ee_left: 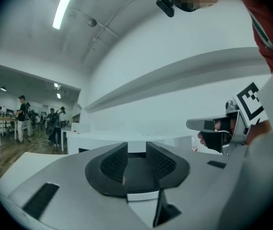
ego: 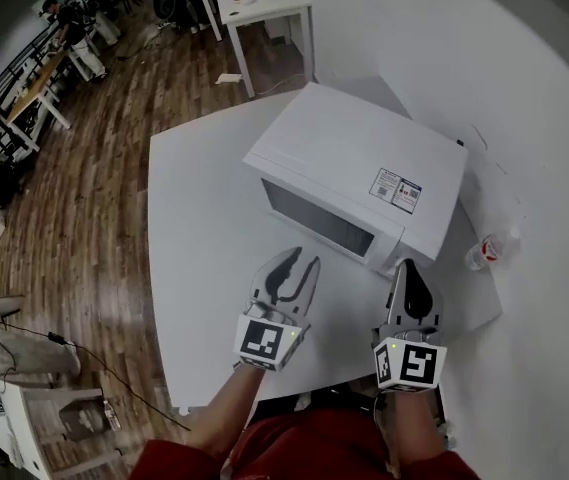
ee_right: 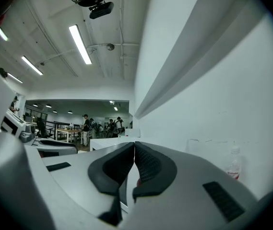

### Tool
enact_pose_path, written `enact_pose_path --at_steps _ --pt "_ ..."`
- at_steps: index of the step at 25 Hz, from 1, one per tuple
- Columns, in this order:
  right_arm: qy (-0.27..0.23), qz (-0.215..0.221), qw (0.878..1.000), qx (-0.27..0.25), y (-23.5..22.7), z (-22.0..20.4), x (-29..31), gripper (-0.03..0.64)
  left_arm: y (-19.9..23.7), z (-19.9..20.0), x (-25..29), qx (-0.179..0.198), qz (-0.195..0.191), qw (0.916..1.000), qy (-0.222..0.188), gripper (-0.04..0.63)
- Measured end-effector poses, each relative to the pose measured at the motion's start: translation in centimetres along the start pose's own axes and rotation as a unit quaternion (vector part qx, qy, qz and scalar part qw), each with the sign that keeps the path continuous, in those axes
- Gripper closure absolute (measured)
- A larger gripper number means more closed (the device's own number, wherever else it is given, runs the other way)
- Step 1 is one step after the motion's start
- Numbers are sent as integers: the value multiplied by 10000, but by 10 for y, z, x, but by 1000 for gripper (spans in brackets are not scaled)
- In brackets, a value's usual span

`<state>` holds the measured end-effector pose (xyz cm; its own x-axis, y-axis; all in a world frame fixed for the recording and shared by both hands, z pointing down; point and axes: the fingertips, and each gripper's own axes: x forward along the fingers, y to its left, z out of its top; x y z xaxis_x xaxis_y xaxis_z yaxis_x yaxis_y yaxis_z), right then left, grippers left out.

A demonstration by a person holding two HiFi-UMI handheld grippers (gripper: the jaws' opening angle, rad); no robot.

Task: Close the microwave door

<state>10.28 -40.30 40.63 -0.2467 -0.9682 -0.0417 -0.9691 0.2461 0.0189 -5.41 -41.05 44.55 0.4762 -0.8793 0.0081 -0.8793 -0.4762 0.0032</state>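
Jaws apart and empty on the left gripper [ego: 302, 260], closed together on nothing on the right gripper [ego: 409, 268], both hang just below the microwave [ego: 364, 163] at centre frame, whose door [ego: 316, 218] looks already flush, so probably only a confirming push or a retreat remains.

smooth white microwave [ego: 364, 168] casing, with a dark glossy door window [ego: 319, 218]. matt white table [ego: 204, 268]. wood-plank floor [ego: 84, 198] with a slight sheen. clear plastic bottle [ego: 488, 250]. pads [ee_left: 113, 163] of the left gripper [ee_left: 136, 160] black, matt, finely ribbed.

Microwave [ego: 354, 183] sits on table [ego: 204, 268], bottle [ego: 487, 252] at right.
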Motion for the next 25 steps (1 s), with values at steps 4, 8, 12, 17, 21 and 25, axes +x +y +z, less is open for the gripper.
enact_pose_path --at_steps 4,8,12,17,21,25 --pt "-214 341 9991 -97 41 19 7 594 35 23 -40 10 514 9985 -181 499" --pt "-398 710 9966 -159 85 36 15 594 70 46 -78 30 1081 9938 -255 528" --pt "-475 976 9940 -92 127 48 19 594 100 60 -110 -5 1468 9881 -468 557" --pt "-488 1470 9878 -137 178 57 21 594 129 72 -145 -24 1911 9805 -461 568" --pt "-524 1838 9815 -97 212 58 22 594 142 77 -165 -16 2169 9751 -452 568" --pt "-524 2070 9769 -86 239 58 23 594 151 78 -181 -31 2324 9715 -462 568"
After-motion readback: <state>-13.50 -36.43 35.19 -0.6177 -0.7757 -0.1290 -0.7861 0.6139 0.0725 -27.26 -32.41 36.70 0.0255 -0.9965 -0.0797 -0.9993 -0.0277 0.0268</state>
